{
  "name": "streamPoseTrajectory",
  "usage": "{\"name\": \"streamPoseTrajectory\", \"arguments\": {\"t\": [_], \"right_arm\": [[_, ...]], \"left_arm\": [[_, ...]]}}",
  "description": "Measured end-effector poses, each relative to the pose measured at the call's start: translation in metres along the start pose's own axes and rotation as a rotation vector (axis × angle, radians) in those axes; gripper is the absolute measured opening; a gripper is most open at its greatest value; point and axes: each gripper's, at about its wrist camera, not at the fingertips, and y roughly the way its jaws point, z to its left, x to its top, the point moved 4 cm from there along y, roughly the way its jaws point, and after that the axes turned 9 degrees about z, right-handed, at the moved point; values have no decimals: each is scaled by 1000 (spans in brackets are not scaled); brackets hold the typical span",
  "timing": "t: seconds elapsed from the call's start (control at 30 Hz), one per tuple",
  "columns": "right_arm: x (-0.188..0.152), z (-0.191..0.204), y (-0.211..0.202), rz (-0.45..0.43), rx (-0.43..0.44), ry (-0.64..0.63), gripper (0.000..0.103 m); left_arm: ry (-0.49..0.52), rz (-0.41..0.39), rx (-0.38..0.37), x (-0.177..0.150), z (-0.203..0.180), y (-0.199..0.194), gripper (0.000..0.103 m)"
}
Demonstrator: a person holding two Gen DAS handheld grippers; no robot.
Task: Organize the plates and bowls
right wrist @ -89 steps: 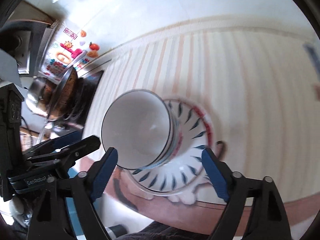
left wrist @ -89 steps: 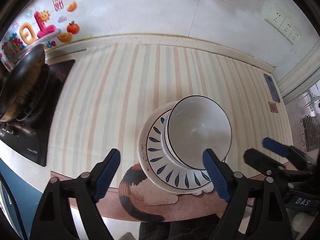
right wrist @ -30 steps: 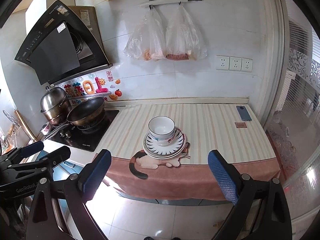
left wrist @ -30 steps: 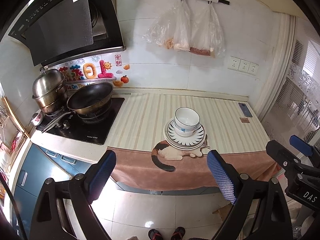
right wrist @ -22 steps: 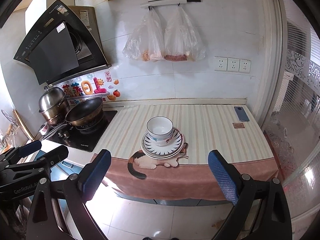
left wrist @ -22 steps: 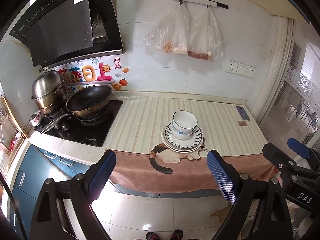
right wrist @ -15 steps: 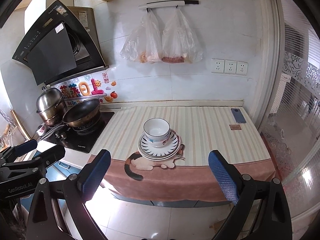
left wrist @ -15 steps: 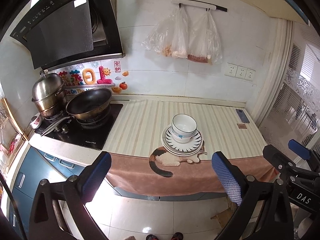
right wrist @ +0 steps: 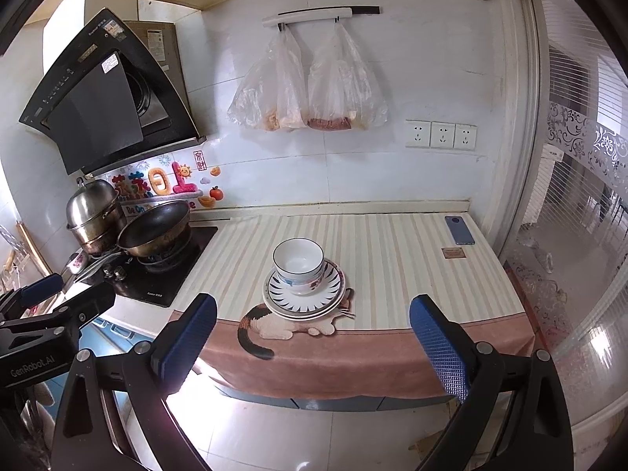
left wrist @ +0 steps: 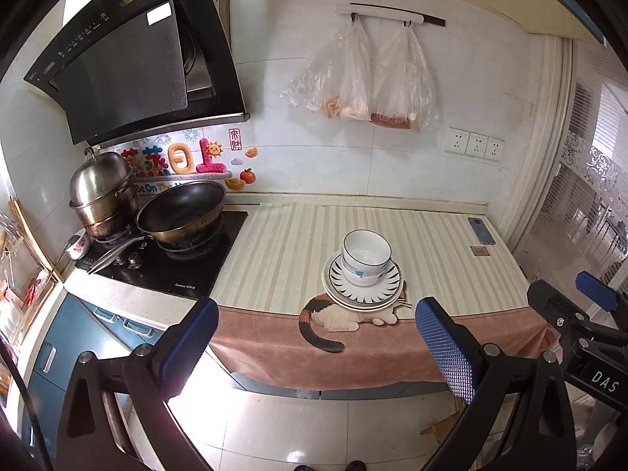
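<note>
The left gripper (left wrist: 318, 343) is held level, with its blue-padded fingers (left wrist: 443, 347) spread wide apart and nothing gripped between them. The right gripper (right wrist: 312, 339) is held in the same manner, its jaws parted and nothing clasped. The two are carried side by side: each is seen at the edge of the other's wrist view.
</note>
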Motion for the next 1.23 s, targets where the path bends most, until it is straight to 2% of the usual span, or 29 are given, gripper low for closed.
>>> {"name": "streamPoseTrajectory", "arguments": {"t": [1.23], "right_arm": [[-1, 2, 5, 14, -10, -2, 101]], "left_arm": [[-7, 17, 2, -2, 8, 4, 103]]}}
